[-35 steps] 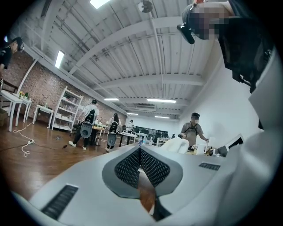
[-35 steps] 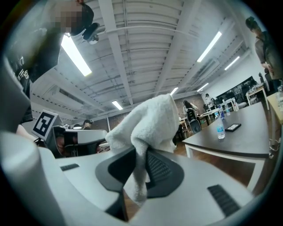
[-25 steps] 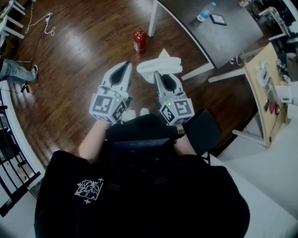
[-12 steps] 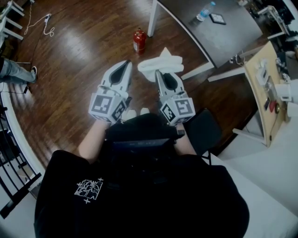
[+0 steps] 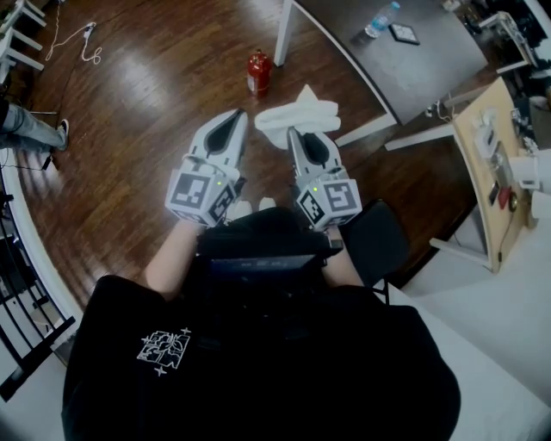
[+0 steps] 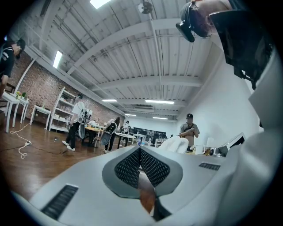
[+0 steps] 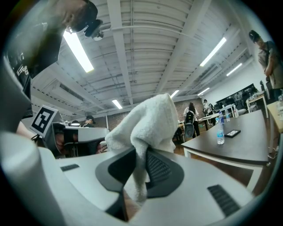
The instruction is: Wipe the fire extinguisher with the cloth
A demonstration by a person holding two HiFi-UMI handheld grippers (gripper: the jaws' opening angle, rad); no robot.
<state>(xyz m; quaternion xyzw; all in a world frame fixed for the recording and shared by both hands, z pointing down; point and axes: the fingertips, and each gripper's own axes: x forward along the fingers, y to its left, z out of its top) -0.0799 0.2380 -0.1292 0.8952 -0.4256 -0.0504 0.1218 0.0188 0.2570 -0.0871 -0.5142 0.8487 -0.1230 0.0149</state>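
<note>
A small red fire extinguisher (image 5: 257, 72) stands upright on the wooden floor ahead of me, beside a white table leg. My right gripper (image 5: 298, 131) is shut on a white cloth (image 5: 295, 117), which bunches out past its tips; in the right gripper view the cloth (image 7: 148, 132) is pinched between the dark pads. My left gripper (image 5: 236, 114) is shut with nothing in it, its pads (image 6: 139, 164) pressed together. Both grippers are held in front of my body, short of the extinguisher.
A dark table (image 5: 405, 65) with white legs stands at the right, bearing a water bottle (image 5: 380, 22) and a phone (image 5: 403, 35). A white cable (image 5: 79, 45) lies on the floor at the far left. A black chair (image 5: 376, 243) is beside me.
Both grippers have crept slightly forward toward the extinguisher; the cloth stays clamped in the right one.
</note>
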